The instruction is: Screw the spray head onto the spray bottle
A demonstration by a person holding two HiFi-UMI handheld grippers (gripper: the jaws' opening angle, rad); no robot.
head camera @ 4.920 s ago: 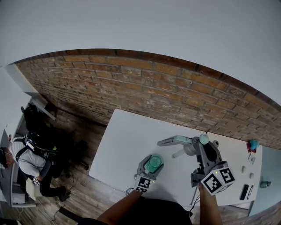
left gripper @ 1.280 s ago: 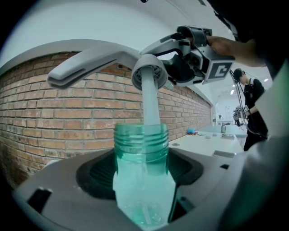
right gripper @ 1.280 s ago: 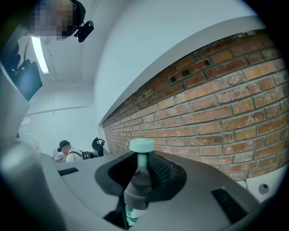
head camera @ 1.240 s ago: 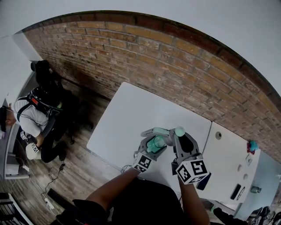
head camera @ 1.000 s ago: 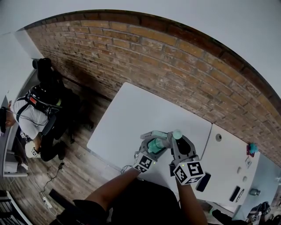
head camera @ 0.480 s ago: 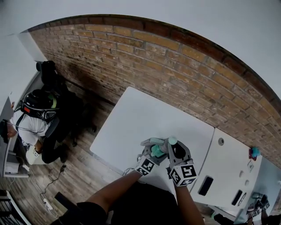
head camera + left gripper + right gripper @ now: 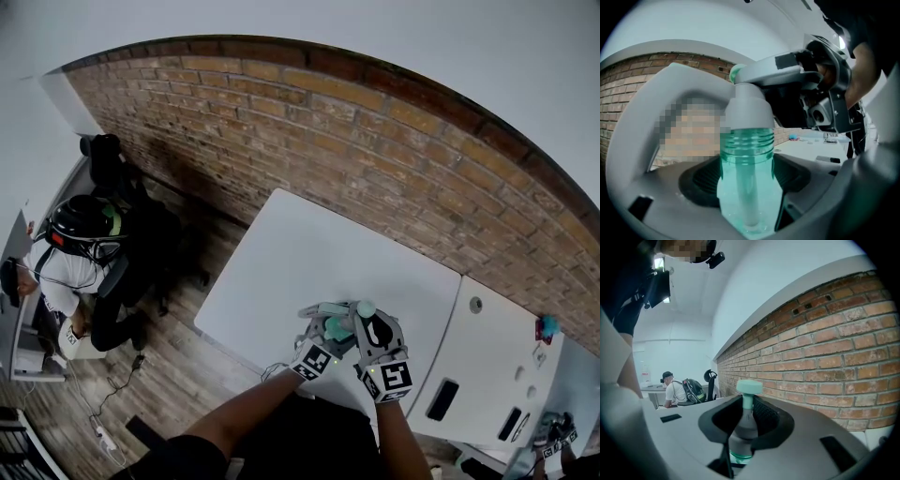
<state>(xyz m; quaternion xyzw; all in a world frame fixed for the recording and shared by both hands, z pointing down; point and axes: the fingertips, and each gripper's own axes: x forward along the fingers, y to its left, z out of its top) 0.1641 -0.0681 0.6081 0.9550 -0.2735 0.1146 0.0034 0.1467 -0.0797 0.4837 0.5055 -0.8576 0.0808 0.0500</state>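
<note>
My left gripper [image 7: 326,339] is shut on a clear teal spray bottle [image 7: 336,327], holding it upright over the near edge of the white table [image 7: 309,253]. In the left gripper view the bottle [image 7: 746,187] fills the gap between the jaws, and its dip tube shows inside. The grey spray head [image 7: 747,110] sits on the bottle's neck with the threads bare below its collar. My right gripper [image 7: 372,336] is shut on the spray head [image 7: 744,425], whose teal tip [image 7: 749,386] pokes up between the jaws. A sliver of the bottle [image 7: 739,456] shows beneath.
A second white table [image 7: 487,356] adjoins on the right, bearing a black flat device [image 7: 440,400] and small items. A brick wall [image 7: 375,159] runs behind. At the far left a person [image 7: 66,272] sits by an office chair [image 7: 103,159] on the wooden floor.
My right gripper has come down with the spray head and closed in on the left gripper. The left gripper has held the bottle still.
</note>
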